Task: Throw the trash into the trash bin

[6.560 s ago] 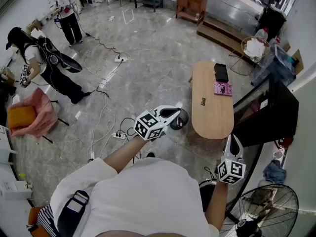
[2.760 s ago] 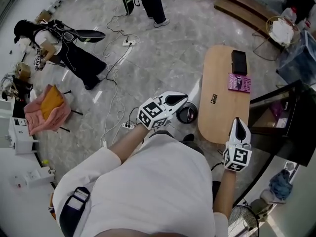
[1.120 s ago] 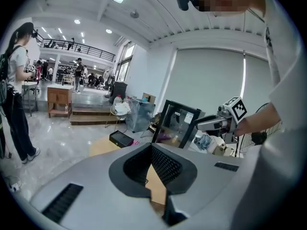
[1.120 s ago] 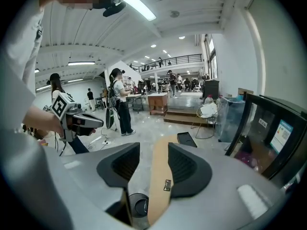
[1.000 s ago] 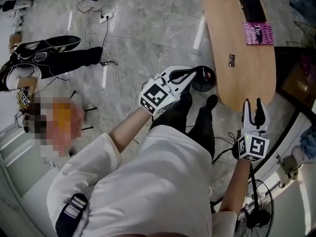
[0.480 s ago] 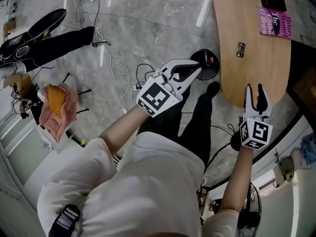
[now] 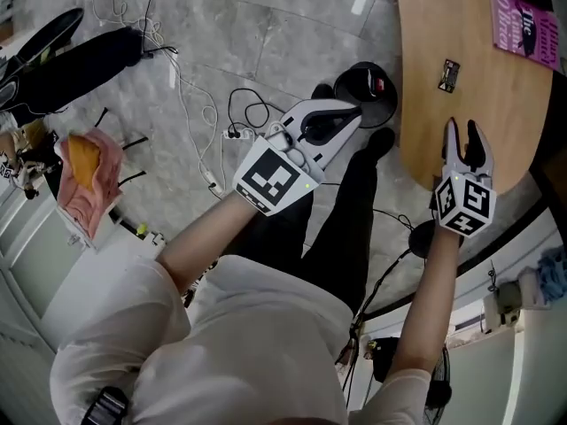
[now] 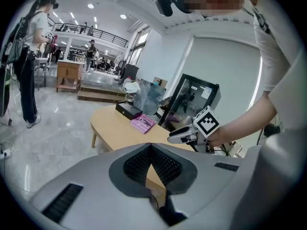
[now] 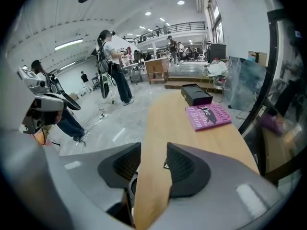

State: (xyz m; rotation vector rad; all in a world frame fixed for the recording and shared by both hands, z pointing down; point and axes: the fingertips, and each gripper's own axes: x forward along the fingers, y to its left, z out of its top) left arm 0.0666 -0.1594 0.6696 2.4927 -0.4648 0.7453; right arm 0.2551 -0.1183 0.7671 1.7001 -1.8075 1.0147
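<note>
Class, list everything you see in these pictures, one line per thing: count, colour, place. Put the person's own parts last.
table: one, light wood, right side
book: one, pink, on the table
box: one, black, on the table beyond the book
small packet: one, dark, on the table
bin: one, black, on the floor beside the table
cables: several, black and white, on the floor
cloth: one, pink, far left
left tongs: one, white, shut, empty, beside the bin
right tongs: one, white, open, empty, over the table's near end
</note>
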